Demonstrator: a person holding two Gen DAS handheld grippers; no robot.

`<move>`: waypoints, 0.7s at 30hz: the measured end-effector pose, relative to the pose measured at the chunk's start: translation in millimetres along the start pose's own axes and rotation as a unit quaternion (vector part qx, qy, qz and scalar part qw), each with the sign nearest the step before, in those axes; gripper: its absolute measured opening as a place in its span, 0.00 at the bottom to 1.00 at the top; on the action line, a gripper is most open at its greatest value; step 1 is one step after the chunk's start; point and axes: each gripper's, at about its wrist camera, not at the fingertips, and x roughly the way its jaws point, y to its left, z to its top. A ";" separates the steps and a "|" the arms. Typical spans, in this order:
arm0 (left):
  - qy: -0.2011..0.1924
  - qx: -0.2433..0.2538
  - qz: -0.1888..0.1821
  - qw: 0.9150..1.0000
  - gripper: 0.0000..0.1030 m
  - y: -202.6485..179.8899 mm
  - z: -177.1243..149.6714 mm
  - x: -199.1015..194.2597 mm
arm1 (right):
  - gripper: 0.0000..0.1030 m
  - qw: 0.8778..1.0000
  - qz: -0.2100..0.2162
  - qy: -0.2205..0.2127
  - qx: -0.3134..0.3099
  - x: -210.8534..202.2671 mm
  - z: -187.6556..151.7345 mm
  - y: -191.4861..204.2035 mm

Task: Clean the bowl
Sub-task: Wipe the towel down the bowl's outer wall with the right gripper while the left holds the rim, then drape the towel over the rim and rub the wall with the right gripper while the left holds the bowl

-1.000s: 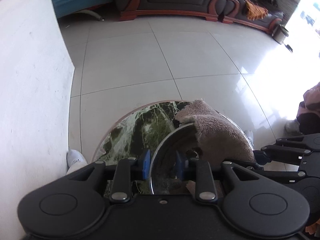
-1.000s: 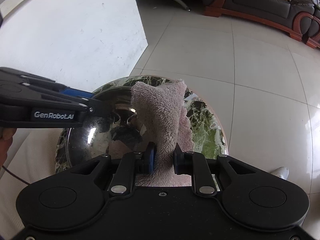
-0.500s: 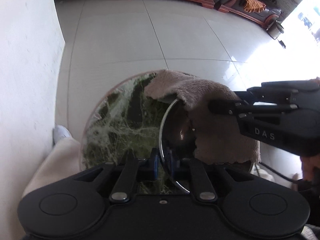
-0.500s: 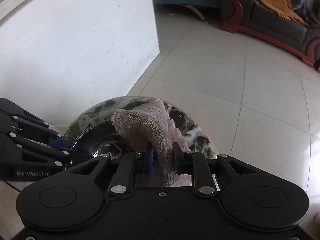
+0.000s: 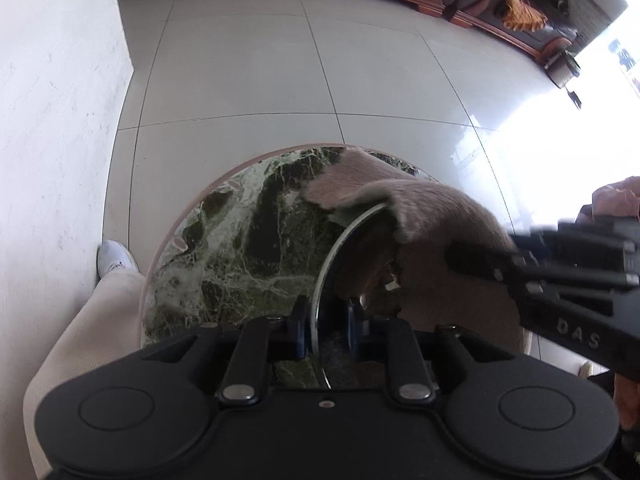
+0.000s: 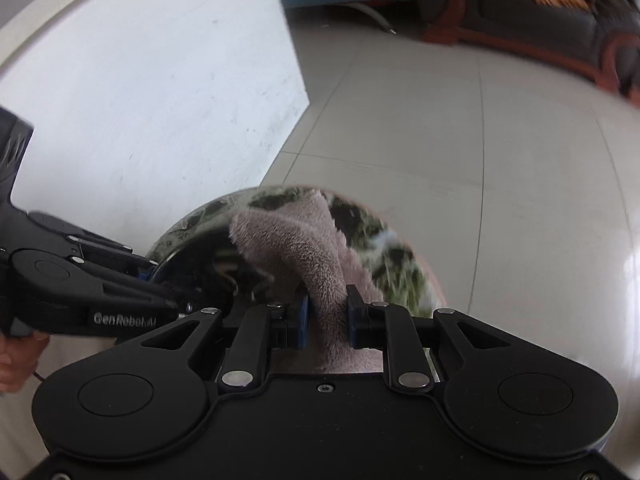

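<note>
The left tongs [image 5: 326, 330] pinch the rim of the shiny bowl [image 5: 352, 264], which stands tipped on its edge over the round green table [image 5: 240, 248]. The right tongs [image 6: 326, 320] are shut tight on a fuzzy pink cloth [image 6: 304, 256], and the cloth hangs over the bowl's top edge and right side, so the bowl is just left of the right tongs and the wiping goes along that rim. The cloth and tongs hide most of the bowl's inside, and the right view is blurry, so I cannot tell if the bowl is clean.
</note>
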 end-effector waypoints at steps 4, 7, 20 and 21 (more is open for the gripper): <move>0.002 0.004 0.005 1.000 0.18 -4.9 -0.1 -1.8 | 0.17 1.000 0.005 0.002 0.016 -7.8 -19.1 -1.7; 0.006 0.006 0.012 1.000 0.18 -8.5 -0.2 -3.6 | 0.17 1.000 -0.008 -0.009 -0.010 -7.2 -8.2 4.5; 0.009 0.003 0.022 1.000 0.21 -18.6 -6.1 -4.6 | 0.17 1.000 -0.006 0.005 0.003 -3.8 -9.8 -2.6; 0.010 0.005 0.023 1.000 0.21 -19.3 -6.4 -4.6 | 0.17 1.000 -0.008 0.003 0.000 -3.1 -7.1 -0.9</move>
